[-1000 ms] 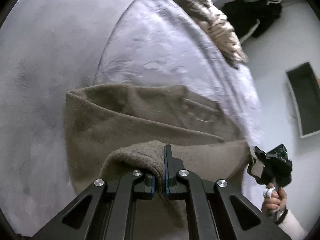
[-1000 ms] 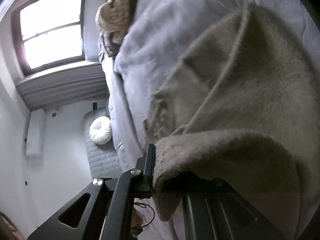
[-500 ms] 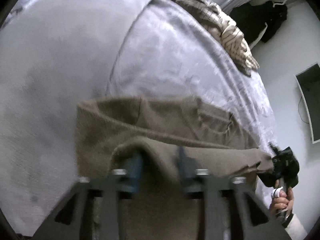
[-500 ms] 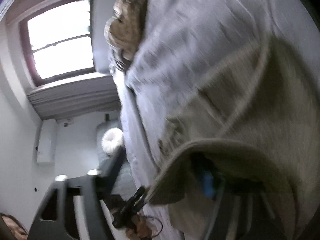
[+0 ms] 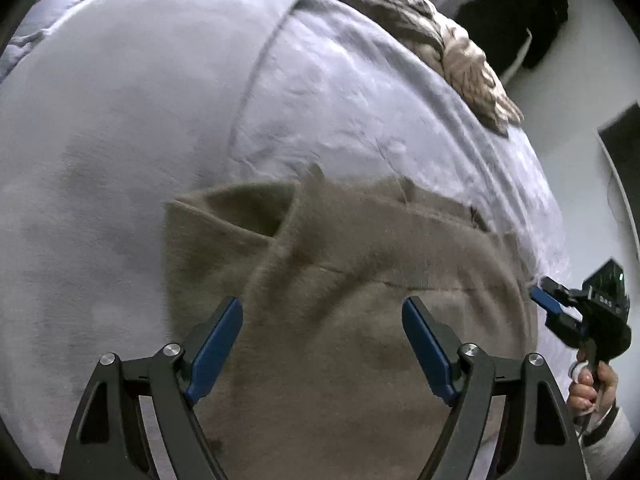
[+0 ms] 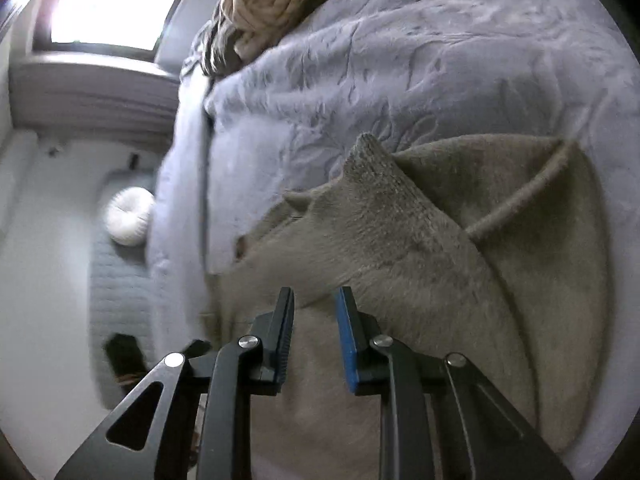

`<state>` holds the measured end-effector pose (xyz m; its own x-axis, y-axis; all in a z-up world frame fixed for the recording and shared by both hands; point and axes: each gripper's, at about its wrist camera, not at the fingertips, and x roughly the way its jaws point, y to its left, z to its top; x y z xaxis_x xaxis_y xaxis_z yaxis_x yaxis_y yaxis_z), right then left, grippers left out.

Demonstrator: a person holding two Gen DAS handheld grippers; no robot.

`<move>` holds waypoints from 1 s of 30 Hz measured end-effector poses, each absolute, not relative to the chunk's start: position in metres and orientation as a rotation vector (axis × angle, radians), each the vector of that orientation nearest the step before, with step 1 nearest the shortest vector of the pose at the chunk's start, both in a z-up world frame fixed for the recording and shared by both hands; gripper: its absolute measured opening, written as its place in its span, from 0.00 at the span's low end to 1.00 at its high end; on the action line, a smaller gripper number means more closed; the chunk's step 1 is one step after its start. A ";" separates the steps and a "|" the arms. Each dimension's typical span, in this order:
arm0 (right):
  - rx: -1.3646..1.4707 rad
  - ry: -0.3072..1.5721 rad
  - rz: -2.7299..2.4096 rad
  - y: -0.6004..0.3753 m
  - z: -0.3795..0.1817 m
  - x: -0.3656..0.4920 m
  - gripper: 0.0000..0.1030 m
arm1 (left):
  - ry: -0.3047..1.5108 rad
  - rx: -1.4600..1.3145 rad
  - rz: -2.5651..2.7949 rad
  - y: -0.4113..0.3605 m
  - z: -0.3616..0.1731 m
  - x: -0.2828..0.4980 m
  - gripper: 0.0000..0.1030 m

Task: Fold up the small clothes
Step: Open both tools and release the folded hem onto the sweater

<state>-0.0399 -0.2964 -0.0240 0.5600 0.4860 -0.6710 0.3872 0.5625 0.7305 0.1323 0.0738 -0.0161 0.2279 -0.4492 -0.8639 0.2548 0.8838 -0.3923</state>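
Just one taupe garment (image 5: pixel 360 300), two hand-held grippers.

Black left claw (image 5: pixel 322 320); blue pads, silver screws; right claw (image 6: pixel 315 300) alike; white sleeve (image 5: pixel 618 430).

Right tongs (image 6: pixel 314 300) closing, empty — above folded brown garment (image 6: pixel 420 240); lilac bedspread (image 6: pixel 400 60) beneath.

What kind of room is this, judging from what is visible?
Most likely a bedroom. A brown garment lies on a bed with a pale plush blanket, a window is behind it, and dark clothes hang on the wall.
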 end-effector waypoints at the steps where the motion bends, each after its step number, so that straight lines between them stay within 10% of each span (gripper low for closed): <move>1: 0.989 1.042 0.041 -0.296 -0.028 -0.036 0.24 | 1.245 -0.164 -0.482 0.068 -0.019 0.133 0.80; 11: 0.968 1.014 -0.166 -0.325 -0.031 -0.065 0.25 | 1.219 -0.099 -0.303 0.085 -0.044 0.151 0.80; 15: 1.064 0.993 -0.067 -0.314 -0.018 -0.097 0.62 | 1.233 -0.051 -0.303 0.103 -0.031 0.140 0.80; 30: 1.440 1.007 -0.163 -0.266 -0.065 -0.243 0.62 | 1.500 -0.258 -0.386 0.149 -0.054 0.035 0.80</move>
<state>-0.2434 -0.2663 -0.0652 0.6016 0.4648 -0.6496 0.6458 0.1954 0.7380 0.0355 0.1495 -0.0544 0.0272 -0.4025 -0.9150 0.0889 0.9127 -0.3989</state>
